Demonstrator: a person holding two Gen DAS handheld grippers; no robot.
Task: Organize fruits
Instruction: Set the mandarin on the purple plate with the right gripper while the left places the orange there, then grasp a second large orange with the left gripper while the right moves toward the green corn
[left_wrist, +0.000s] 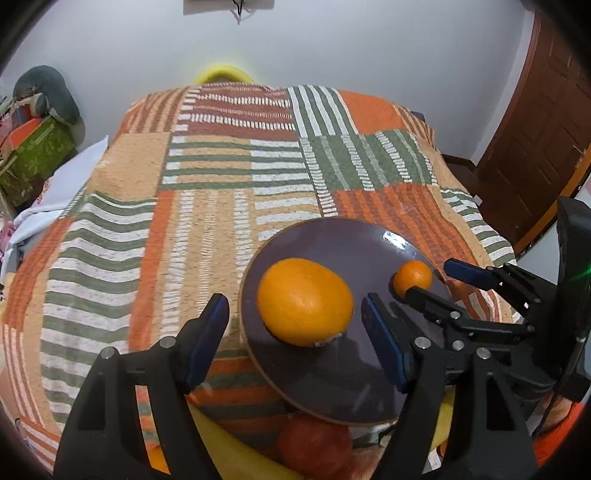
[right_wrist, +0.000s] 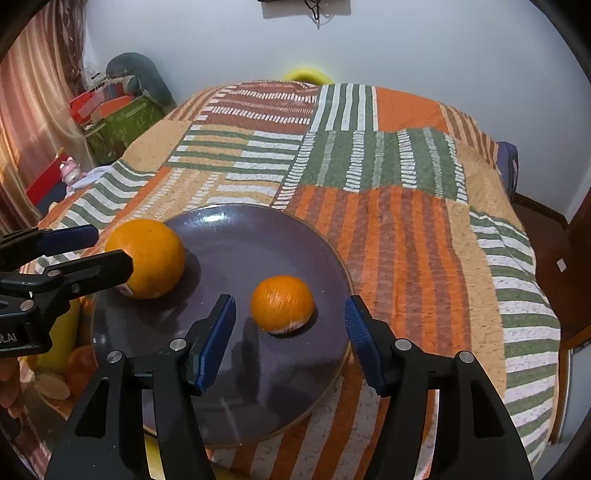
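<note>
A dark purple plate (left_wrist: 343, 240) (right_wrist: 240, 236) lies on a striped bedspread. A large orange (left_wrist: 304, 301) (right_wrist: 147, 258) and a small orange (left_wrist: 413, 277) (right_wrist: 282, 304) sit on it. My left gripper (left_wrist: 295, 325) is open, its blue pads either side of the large orange, not touching it. My right gripper (right_wrist: 290, 325) is open, its pads either side of the small orange, a little behind it. Each gripper shows in the other's view: the right one (left_wrist: 417, 280) and the left one (right_wrist: 110, 247).
Below the plate's near edge lie a red fruit (left_wrist: 314, 446), a yellow banana (left_wrist: 229, 450) and other fruit pieces (right_wrist: 70, 365). The patchwork bedspread (left_wrist: 221, 184) stretches to the wall. Boxes and clutter (right_wrist: 118, 122) stand at the left, a wooden door (left_wrist: 535, 129) at the right.
</note>
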